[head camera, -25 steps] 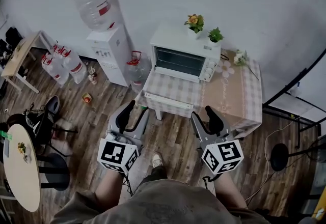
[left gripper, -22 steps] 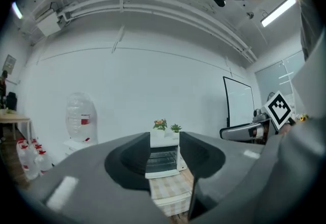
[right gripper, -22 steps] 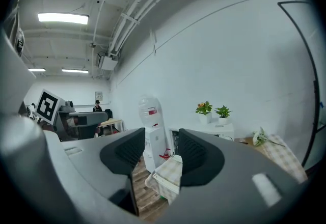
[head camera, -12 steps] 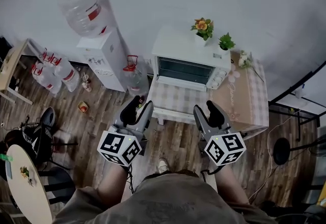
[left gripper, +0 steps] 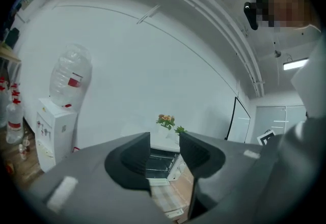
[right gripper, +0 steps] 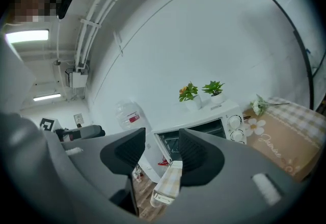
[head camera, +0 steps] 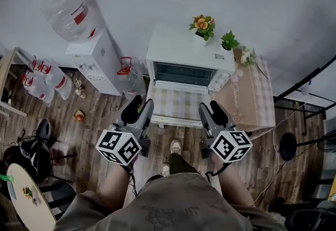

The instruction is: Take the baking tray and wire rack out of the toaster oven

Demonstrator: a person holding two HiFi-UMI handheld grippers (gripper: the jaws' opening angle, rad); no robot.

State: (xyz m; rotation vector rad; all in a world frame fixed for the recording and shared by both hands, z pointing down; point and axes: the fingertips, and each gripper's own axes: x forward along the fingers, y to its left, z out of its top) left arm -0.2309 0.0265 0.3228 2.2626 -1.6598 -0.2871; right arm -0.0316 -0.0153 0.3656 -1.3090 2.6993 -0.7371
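The left gripper point(head camera: 142, 103) and the right gripper point(head camera: 209, 105) are hovering side by side at the frame's centre, each with its jaws standing apart and nothing between them. Both are pointing up-frame at the white boxy toaster oven point(head camera: 185, 55). It is sitting on the checked-cloth table point(head camera: 176, 103) just above them, its dark cavity facing the person. A thin metal wire rack point(right gripper: 168, 144) is showing faintly inside; the baking tray cannot be made out. Two small potted plants point(head camera: 202, 26) are standing on the oven's top.
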